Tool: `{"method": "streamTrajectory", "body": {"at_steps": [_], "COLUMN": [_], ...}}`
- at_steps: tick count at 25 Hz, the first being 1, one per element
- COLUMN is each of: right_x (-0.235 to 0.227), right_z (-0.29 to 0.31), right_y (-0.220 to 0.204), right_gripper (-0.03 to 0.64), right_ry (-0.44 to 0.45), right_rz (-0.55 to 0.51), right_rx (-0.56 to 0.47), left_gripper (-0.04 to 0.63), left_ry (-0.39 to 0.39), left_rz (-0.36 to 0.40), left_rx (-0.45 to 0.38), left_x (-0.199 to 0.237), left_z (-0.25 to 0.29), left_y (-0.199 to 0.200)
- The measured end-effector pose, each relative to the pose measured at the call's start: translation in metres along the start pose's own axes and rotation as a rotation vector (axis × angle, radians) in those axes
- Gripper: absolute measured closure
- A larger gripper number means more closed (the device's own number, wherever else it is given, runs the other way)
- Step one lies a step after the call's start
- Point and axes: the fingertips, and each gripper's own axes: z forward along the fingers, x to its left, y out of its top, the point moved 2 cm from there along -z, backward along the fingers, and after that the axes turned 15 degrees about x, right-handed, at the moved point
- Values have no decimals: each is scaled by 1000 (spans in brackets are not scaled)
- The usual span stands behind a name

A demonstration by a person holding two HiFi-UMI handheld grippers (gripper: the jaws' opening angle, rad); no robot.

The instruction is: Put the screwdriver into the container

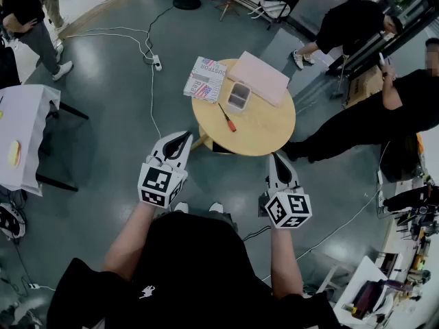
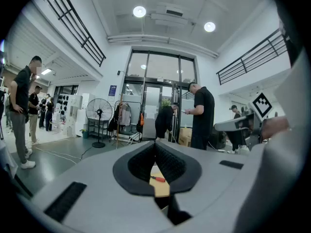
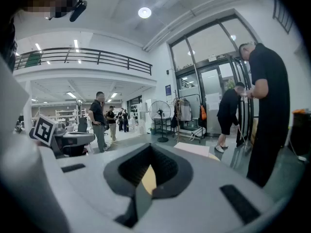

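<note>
The screwdriver [image 1: 227, 118], red-handled with a dark shaft, lies on the round wooden table [image 1: 264, 132] left of centre. Just behind it stands the clear plastic container [image 1: 239, 95]. Both grippers hover short of the table's near edge and hold nothing. My left gripper [image 1: 181, 140] is shut, off the table's near left. My right gripper [image 1: 278, 159] is shut too, at the near right edge. In the left gripper view the screwdriver [image 2: 158, 178] shows through the gap under the closed jaws of the left gripper [image 2: 155, 143]. The right gripper [image 3: 149, 147] shows only a sliver of table.
A pink flat board [image 1: 259, 78] and a printed magazine [image 1: 205, 79] lie at the table's far side. People in black [image 1: 374, 118] stand to the right. A cable with a power strip [image 1: 157, 62] runs over the floor. A white table [image 1: 24, 136] stands at the left.
</note>
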Motion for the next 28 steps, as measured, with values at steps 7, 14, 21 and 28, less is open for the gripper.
{"method": "streamTrajectory", "body": {"at_steps": [7, 14, 21, 28], "right_x": [6, 12, 10, -6], "right_z": [-5, -3, -1, 21], "right_y": [0, -5, -14, -23], "right_gripper": [612, 612, 612, 612], "right_ry": [17, 23, 24, 41], "right_rz": [28, 32, 42, 60], "right_rx": [-29, -9, 26, 62], "left_gripper": [594, 593, 594, 593], "left_ry": [-11, -20, -41, -45], "left_rz": [14, 24, 10, -7], "left_rx": [3, 25, 53, 106], "left_x": [0, 0, -2, -3], "left_z": [-2, 1, 9, 35], "left_y": [-2, -7, -18, -37]}}
